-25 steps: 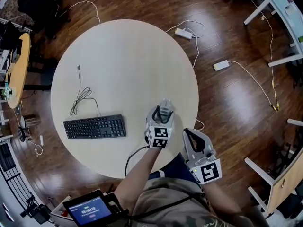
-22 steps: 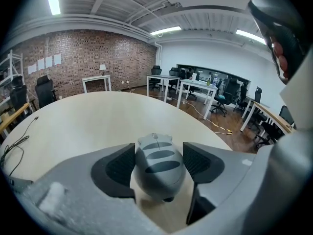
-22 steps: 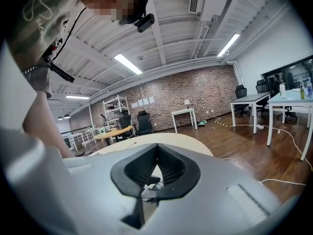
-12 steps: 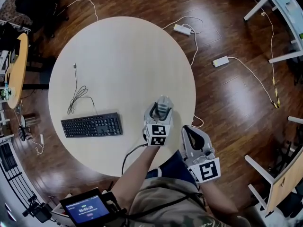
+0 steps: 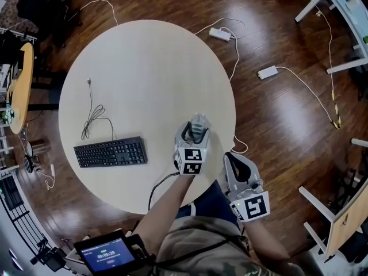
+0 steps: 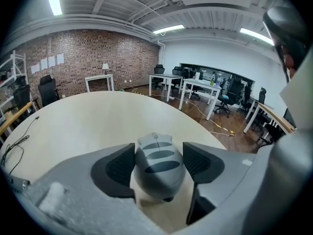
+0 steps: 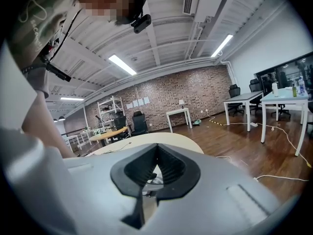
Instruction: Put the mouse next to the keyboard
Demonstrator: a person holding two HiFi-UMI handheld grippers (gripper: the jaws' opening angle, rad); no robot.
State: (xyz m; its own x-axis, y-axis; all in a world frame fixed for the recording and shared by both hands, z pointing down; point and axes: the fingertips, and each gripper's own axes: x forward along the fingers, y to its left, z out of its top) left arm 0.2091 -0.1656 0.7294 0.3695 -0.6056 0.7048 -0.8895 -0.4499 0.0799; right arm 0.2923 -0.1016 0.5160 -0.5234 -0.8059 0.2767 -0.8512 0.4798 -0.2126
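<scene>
A grey mouse [image 6: 157,166] sits between the jaws of my left gripper [image 5: 196,132], which is shut on it over the front right part of the round beige table [image 5: 144,62]. The black keyboard [image 5: 110,152] lies at the table's front left, well to the left of the mouse. Its thin black cable [image 5: 92,119] is coiled behind it. My right gripper [image 5: 236,164] hangs off the table's front right edge above the wooden floor, shut with nothing in it.
On the floor behind the table lie a white power strip [image 5: 220,34] and a white adapter [image 5: 268,72] with cords. White desks [image 5: 345,4] stand at the far right, a yellow table [image 5: 20,85] at the left. A small screen device [image 5: 109,253] hangs at the person's waist.
Almost nothing has changed. The left gripper keeps its hold on the mouse in about the same place; the right gripper has drifted slightly down and to the right.
</scene>
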